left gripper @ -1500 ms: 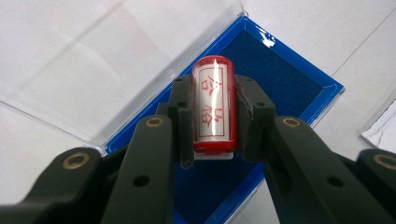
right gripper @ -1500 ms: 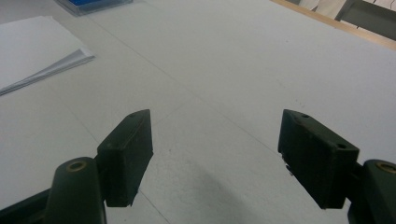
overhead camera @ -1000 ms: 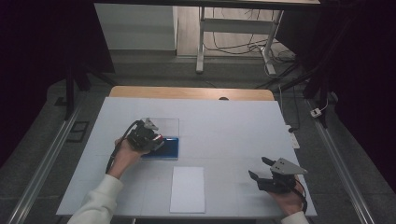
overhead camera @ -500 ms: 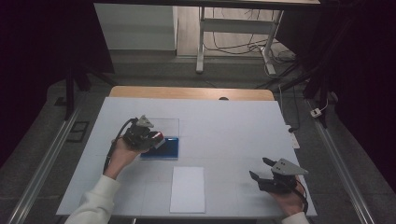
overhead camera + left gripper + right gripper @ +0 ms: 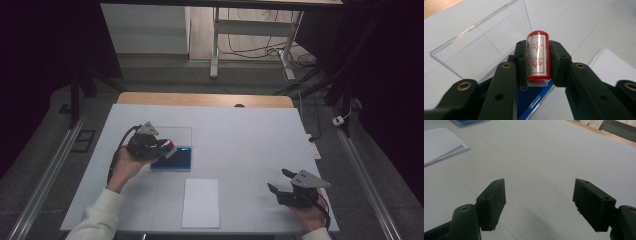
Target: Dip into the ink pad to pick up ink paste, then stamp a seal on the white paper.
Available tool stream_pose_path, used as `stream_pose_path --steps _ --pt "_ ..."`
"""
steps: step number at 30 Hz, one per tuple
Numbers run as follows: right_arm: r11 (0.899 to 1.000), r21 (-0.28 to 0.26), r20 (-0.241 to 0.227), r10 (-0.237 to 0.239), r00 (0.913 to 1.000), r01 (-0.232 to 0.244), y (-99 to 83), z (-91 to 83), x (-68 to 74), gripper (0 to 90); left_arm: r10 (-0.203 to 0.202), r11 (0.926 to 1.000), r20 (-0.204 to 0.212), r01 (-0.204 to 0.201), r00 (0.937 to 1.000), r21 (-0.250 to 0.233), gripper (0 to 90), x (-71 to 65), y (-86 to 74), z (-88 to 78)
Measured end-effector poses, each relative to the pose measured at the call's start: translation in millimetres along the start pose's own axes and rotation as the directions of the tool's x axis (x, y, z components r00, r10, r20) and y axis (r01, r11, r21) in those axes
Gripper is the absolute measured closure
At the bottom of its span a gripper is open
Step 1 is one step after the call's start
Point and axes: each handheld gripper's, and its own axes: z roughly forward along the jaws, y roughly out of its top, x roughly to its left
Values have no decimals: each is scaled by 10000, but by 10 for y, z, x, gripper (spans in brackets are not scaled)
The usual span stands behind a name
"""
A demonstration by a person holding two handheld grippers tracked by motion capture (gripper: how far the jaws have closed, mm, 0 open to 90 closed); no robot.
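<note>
1. Red stamp: its lower end sits behind the left gripper jaws, so the stamping face cannot be seen. In the high view the stamp is too small for its markings to be read.
2. Blue ink pad: largely covered by the jaws below the stamp; a wedge shows.
3. Clear lid: the edge nearest the stamp is hidden behind the jaws.
4. Paper stack: right of the stamp, cut by the picture's edge.
5. Right gripper: body cut off at the bottom edge.
</note>
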Motion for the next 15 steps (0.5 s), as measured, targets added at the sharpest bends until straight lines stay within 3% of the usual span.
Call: stream_pose_path --steps 5,9,15 --pt "10000 -98 -50 -3 10000 3 -1 -1 -2 258 143 9996 209 -138 9997 -247 703 -79 26 -67" --pt "9999 -118 12 14 10000 -14 1 -13 -7 260 250 9986 641 -220 9976 -475 703 -136 55 -99" --pt "10000 -74 33 1 10000 -1 2 -12 -5 260 446 9974 796 -399 9958 -597 703 -227 81 -134"
